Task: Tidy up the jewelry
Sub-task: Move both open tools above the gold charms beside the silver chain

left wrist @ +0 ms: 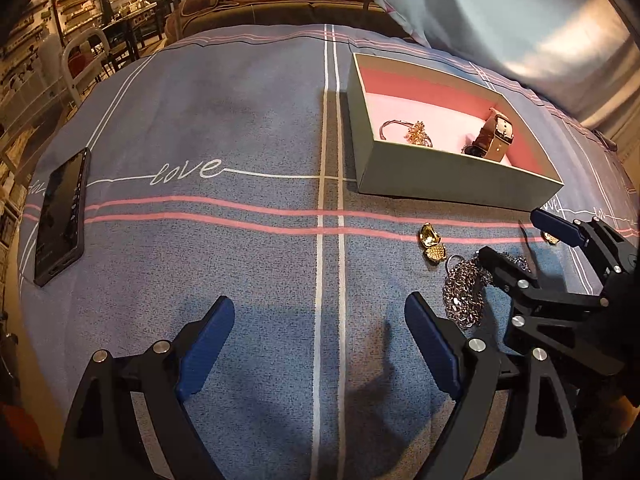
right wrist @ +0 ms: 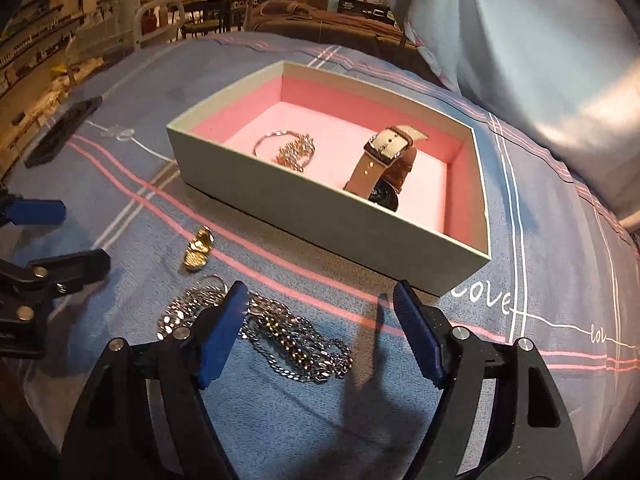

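A grey box (left wrist: 452,172) (right wrist: 320,216) with a pink lining lies on the blue bedspread. Inside it are a brown-strap watch (left wrist: 494,136) (right wrist: 384,164) and a gold bracelet (left wrist: 408,130) (right wrist: 292,148). A pile of silver chain (left wrist: 466,292) (right wrist: 280,332) lies in front of the box, with a gold earring (left wrist: 430,242) (right wrist: 198,250) beside it. A second gold piece (left wrist: 551,237) shows behind the right gripper's finger. My right gripper (right wrist: 318,336) (left wrist: 520,236) is open and hovers just above the chain. My left gripper (left wrist: 320,344) (right wrist: 60,236) is open and empty to the chain's left.
A black phone (left wrist: 60,216) (right wrist: 64,130) lies on the bedspread at the far left. A pale pillow (left wrist: 520,12) (right wrist: 540,40) stands behind the box at the right. A brown sofa (left wrist: 280,8) and shelves are beyond the bed.
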### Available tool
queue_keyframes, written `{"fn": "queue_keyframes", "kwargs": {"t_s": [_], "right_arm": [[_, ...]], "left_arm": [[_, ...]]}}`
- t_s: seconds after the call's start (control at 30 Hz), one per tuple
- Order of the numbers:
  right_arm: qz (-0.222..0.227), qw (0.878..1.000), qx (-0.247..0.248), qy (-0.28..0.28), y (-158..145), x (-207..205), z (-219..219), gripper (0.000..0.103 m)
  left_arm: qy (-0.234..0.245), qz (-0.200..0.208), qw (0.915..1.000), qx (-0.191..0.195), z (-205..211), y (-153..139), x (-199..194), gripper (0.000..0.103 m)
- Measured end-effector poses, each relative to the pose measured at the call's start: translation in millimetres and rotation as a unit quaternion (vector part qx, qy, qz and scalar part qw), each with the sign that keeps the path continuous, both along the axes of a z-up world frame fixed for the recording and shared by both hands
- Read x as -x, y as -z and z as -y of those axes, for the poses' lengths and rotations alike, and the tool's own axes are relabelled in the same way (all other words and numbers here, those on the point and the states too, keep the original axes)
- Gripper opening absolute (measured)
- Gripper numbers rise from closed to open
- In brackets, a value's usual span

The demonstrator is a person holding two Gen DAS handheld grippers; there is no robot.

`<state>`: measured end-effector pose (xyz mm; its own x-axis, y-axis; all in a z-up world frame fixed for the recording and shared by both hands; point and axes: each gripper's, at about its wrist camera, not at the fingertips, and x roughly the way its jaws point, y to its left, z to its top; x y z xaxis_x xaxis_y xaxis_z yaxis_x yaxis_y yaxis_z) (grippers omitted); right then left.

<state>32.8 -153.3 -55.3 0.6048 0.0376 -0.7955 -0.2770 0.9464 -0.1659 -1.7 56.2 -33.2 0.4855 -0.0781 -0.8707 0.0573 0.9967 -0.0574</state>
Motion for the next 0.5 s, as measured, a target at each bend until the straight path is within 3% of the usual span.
{"fn": "queue_keyframes", "kwargs": {"t_s": [0.13,0.23,0.37,0.43,0.5], "right_arm": [[-0.052,0.999,-0.015,-0.002,-3,20,21,0.076],[-0.031,0.999,-0.010,0.018,-15,25,32,0.077],[-0.008,1.000,-0.010,-0.001,-9,8,16,0.079],[-0.025,1.000,0.008,-0.005,0,3,7,0.079],[-0.055,0.998,-0.016,-0.036,-3,11,2,0.077]], "left_arm": [[0.009,0.011,0.9999,-0.007,-2,-6,6,0.085],[0.011,0.007,0.9999,-0.001,2,-3,0,0.086],[0.016,0.005,0.9999,0.001,9,-2,0,0.086],[0.012,0.007,0.9999,0.000,6,-4,5,0.086],[0.010,0.008,0.9999,0.001,1,-6,9,0.086]]}}
